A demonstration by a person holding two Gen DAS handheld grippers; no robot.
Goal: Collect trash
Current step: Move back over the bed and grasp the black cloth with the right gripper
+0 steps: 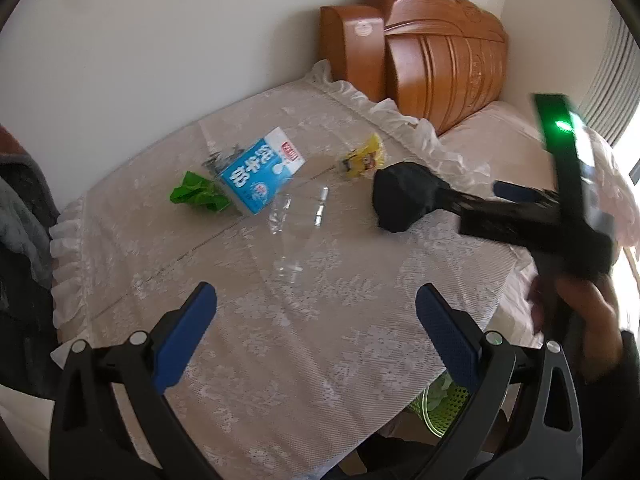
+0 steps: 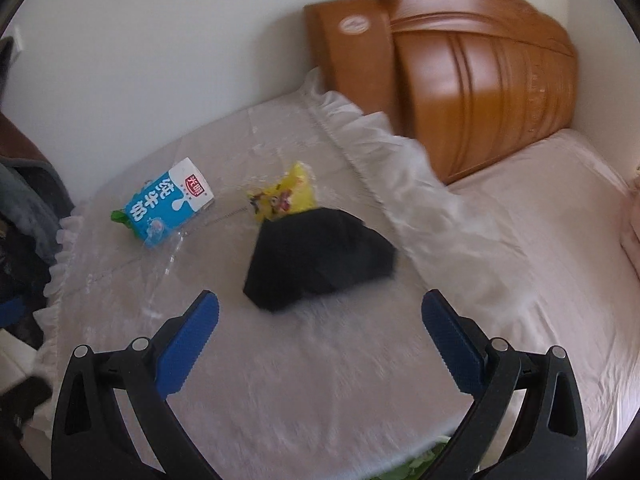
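Observation:
Trash lies on a lace-covered table (image 1: 280, 320): a blue and white milk carton (image 1: 256, 172) (image 2: 166, 204), a crumpled green wrapper (image 1: 198, 194), a yellow snack packet (image 1: 362, 158) (image 2: 284, 196), a clear plastic bottle (image 1: 298, 224) and a black crumpled bag (image 1: 404, 196) (image 2: 320, 260). My left gripper (image 1: 316, 332) is open and empty, near the table's front, short of the bottle. My right gripper (image 2: 320, 340) is open and empty, just in front of the black bag; in the left wrist view its fingers (image 1: 516, 194) reach the bag from the right.
A green mesh basket (image 1: 444, 408) stands below the table's front edge. A wooden headboard (image 1: 432, 52) and a bed with pink sheets (image 2: 540, 248) are at the back right. Dark clothing (image 1: 20, 240) hangs at the left. A white wall stands behind the table.

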